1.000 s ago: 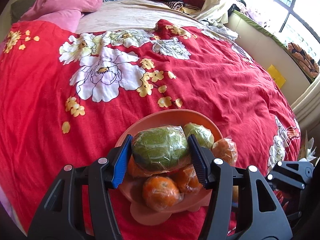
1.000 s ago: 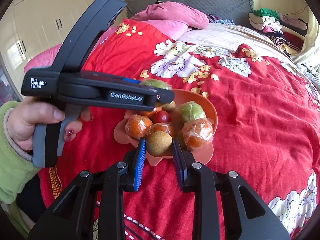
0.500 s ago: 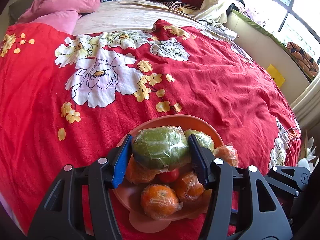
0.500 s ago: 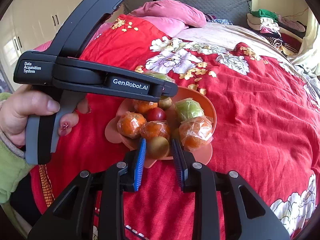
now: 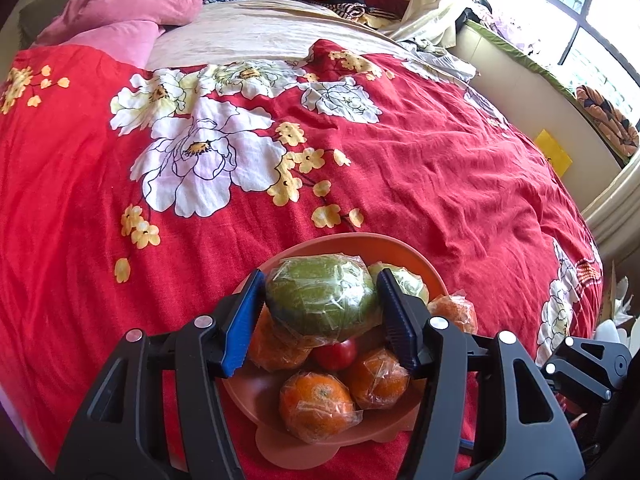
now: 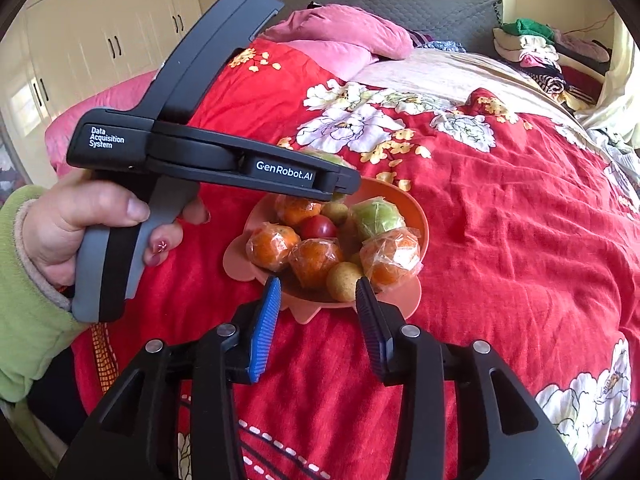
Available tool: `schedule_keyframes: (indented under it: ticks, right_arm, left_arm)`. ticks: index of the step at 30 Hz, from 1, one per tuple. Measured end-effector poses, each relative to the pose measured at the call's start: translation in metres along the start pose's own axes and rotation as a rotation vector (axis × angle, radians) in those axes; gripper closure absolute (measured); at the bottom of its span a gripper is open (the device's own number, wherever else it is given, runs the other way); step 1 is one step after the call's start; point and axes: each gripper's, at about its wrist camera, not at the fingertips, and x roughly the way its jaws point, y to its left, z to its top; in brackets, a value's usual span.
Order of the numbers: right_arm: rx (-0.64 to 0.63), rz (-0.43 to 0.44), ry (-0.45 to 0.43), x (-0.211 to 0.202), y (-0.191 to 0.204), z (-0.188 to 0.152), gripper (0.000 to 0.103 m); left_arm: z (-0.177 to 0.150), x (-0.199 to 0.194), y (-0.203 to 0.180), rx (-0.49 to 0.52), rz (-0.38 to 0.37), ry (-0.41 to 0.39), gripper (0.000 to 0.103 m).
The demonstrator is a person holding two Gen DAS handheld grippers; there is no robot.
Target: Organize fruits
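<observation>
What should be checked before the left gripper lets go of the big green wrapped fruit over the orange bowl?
1. Left gripper holds the big green plastic-wrapped fruit: ok.
2. Fruit is above the orange plastic bowl: ok.
3. Free spot under it: not ok, wrapped oranges and a small red fruit lie below.
4. Right gripper is empty, its jaws just opened: ok.
5. Small round tan fruit rests in the bowl: ok.
</observation>
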Motion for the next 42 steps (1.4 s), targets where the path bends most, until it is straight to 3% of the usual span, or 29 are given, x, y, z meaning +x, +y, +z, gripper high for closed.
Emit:
schedule_keyframes:
  ticks: [13, 26, 33, 42]
  right_arm:
    - [0.008, -0.022, -0.029, -0.018, 0.001, -0.001, 0.054]
    - [0.012, -0.057, -0.092, -0.053, 0.010, 0.000, 0.032]
    - [0.008, -0.089, -0.145, -0.080, 0.021, 0.000, 0.013]
    - [0.010, -0.125, -0.180, -0.105, 0.031, -0.005, 0.006]
  left_arm:
    - [0.001, -0.012, -0.007, 0.005, 0.006, -0.024, 0.051]
    - [-0.008, -0.068, -0.017, 0.013, 0.051, -0.113, 0.031]
    - [-0.021, -0.112, -0.020, -0.011, 0.089, -0.179, 0.018]
    - [-0.049, -0.148, -0.028, -0.043, 0.108, -0.224, 0.010]
